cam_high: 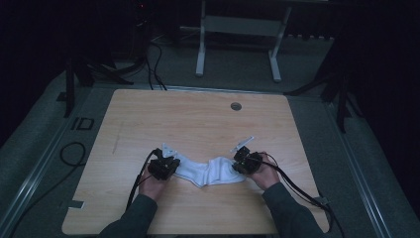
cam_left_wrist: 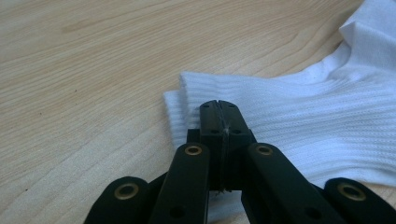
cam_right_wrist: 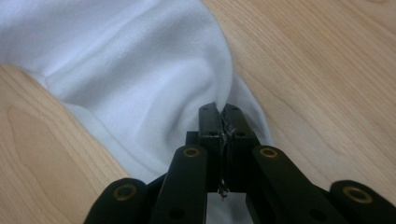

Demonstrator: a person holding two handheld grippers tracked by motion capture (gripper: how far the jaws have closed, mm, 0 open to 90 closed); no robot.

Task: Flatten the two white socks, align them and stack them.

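Both ends of the white sock (cam_high: 208, 171) are now pinched, so the gripping stage looks done; what remains, judging from the crumpled middle, is to work the sock flat or fold it, and nothing in the pictures shows that begun.

In the high view the sock lies on the wooden surface (cam_high: 198, 124) near its front edge, at about 6 o'clock from the surface's middle, sagging in a shallow V between the two hands.

The left claw (cam_high: 171, 166) sits at the sock's 9 o'clock end. In the left gripper view its jaws stand pressed together on the ribbed cuff (cam_left_wrist: 280, 107), with a sliver of white cloth caught in the seam between them; the cuff's edge lies just beyond the tips at 12 o'clock, and the rest of the sock runs off toward 2 o'clock.

The right claw (cam_high: 242, 162) holds the sock's 3 o'clock end. In the right gripper view its jaws are closed tight on a fold of smooth white knit (cam_right_wrist: 140, 70), which spreads away toward 10 o'clock, with bare wood at 2 o'clock. A few loose threads show in the seam of the jaws.

Both claws rest low, at or just above the surface, and the cloth between them is slack rather than stretched, so a pull apart seems the likely next need.
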